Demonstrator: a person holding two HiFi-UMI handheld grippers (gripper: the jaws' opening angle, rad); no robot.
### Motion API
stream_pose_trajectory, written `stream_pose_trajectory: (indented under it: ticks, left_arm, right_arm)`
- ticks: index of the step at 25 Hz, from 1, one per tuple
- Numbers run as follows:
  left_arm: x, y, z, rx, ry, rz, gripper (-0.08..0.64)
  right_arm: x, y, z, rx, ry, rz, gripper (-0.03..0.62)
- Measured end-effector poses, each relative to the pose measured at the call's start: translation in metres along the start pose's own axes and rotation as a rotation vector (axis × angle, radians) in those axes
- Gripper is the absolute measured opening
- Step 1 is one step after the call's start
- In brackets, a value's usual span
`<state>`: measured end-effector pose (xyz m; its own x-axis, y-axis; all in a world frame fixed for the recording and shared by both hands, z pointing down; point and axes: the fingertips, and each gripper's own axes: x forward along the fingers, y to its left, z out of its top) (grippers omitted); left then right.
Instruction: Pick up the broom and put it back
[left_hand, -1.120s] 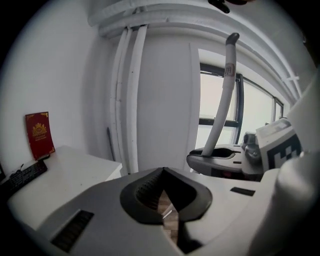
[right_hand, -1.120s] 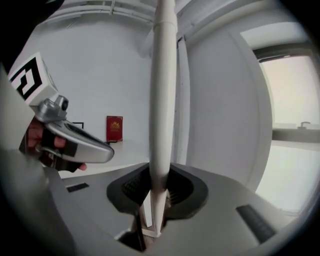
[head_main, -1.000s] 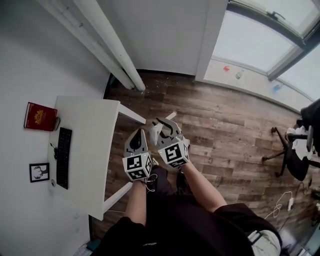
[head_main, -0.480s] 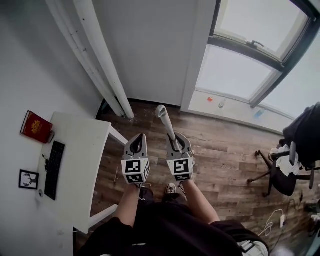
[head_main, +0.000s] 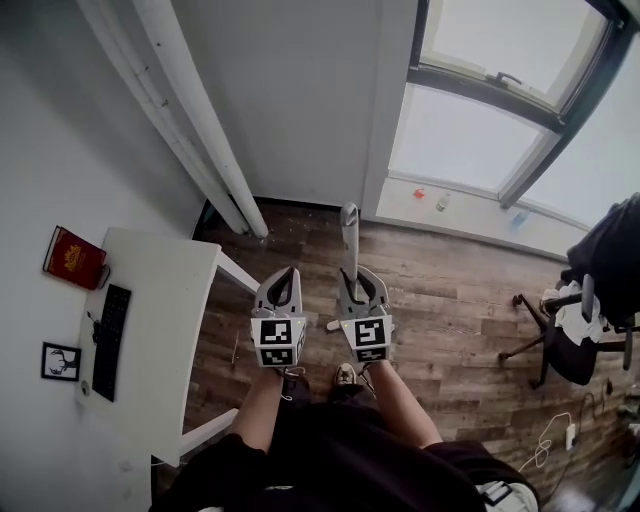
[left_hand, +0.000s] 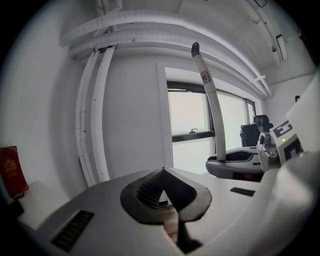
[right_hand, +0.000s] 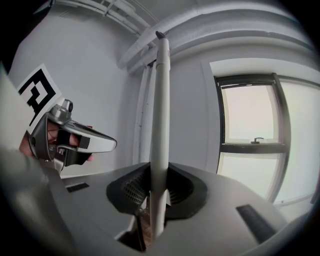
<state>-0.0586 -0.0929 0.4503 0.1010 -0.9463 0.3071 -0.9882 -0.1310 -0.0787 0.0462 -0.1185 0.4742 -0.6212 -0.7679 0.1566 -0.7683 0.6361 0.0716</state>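
The broom's pale grey handle (head_main: 349, 240) stands nearly upright in front of me, its top toward the wall. My right gripper (head_main: 361, 283) is shut on the handle. In the right gripper view the handle (right_hand: 160, 115) runs up between the jaws of the right gripper (right_hand: 157, 186); the broom's head is hidden. My left gripper (head_main: 281, 273) floats just left of it, shut and holding nothing. In the left gripper view the left gripper (left_hand: 162, 172) has its tips together, and the handle (left_hand: 211, 110) rises from the right gripper (left_hand: 235, 159).
A white desk (head_main: 160, 320) at my left carries a red book (head_main: 72, 257), a keyboard (head_main: 106, 330) and a small picture frame (head_main: 58, 360). White pipes (head_main: 190, 110) slant down the wall. A window (head_main: 480, 140) is ahead, an office chair (head_main: 570, 340) to the right.
Both grippers moved forward toward the wall and window and rose. The broom handle swung from a leftward tilt to nearly upright in the right gripper.
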Motion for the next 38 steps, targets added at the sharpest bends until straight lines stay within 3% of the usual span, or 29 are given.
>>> stream_pose_trajectory:
  ticks: [5,17,26,35,38]
  left_arm:
    - [-0.003,0.007,-0.006,-0.084,-0.006,0.032,0.001]
    - [-0.009,0.006,-0.003,-0.071,-0.014,0.043,0.000]
    - [0.002,-0.011,-0.008,-0.088,0.031,-0.013,0.002]
    - [0.065,-0.023,-0.016,-0.120,0.044,-0.123,0.000]
    - [0.089,-0.023,-0.022,-0.123,0.043,-0.149,0.001]
  right_arm:
    - [0.001,0.009,0.010,0.008,-0.025,0.031,0.083]
    - [0.004,0.003,0.013,-0.004,-0.040,0.026,0.083]
    - [-0.013,-0.009,-0.009,0.048,0.042,-0.025,0.083]
    - [0.005,-0.050,-0.041,0.070,0.124,-0.135,0.083]
    - [0.015,-0.066,-0.062,0.127,0.159,-0.144,0.083]
